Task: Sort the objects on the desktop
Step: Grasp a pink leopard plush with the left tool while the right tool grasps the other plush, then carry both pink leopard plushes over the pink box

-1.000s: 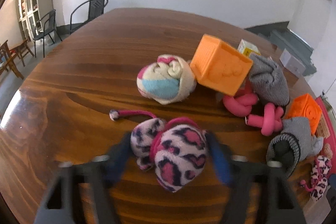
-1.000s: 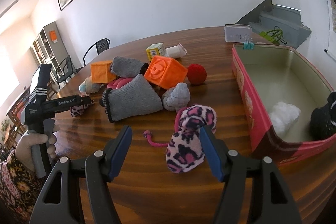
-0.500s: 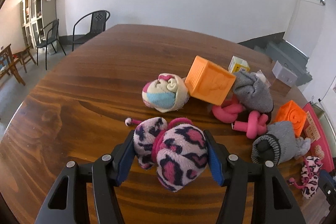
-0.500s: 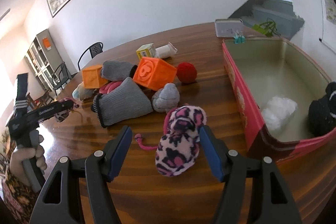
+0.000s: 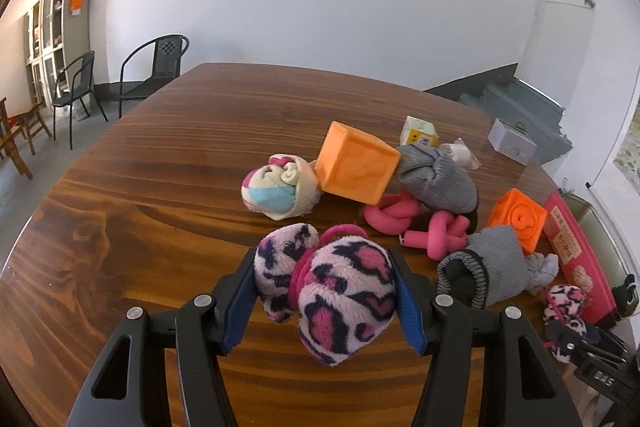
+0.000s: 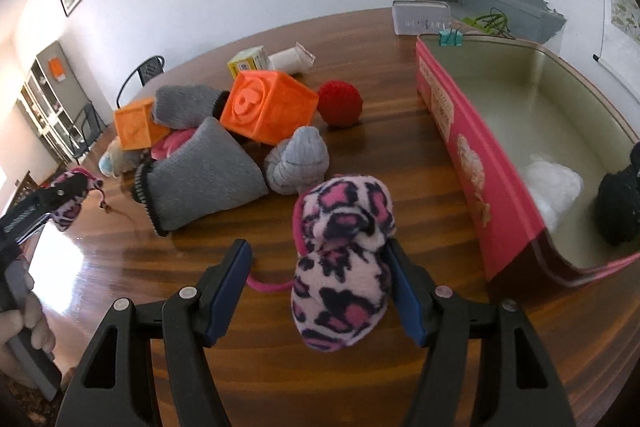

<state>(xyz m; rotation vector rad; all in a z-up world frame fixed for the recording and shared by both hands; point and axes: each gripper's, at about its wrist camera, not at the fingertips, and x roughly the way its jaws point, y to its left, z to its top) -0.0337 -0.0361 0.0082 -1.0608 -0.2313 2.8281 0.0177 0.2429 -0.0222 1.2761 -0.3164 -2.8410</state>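
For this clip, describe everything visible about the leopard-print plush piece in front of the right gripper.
The leopard-print plush piece is fluffy pale pink fabric with hot-pink spots edged in dark navy. It looks like a bundled soft item with a pink lining edge and a thin pink cord trailing left. It rests on the wooden table, beside the pink tin, between the open fingers of the right hand-held gripper; the right finger seems to touch it.

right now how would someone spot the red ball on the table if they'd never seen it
Start at the pink tin on the right side of the wooden table. Just off its far corner a heap of toys begins, and the red ball sits at the heap's near edge, beside the big orange cube. It is the only round, plain red, fuzzy thing there; its neighbours are orange blocks and grey socks.
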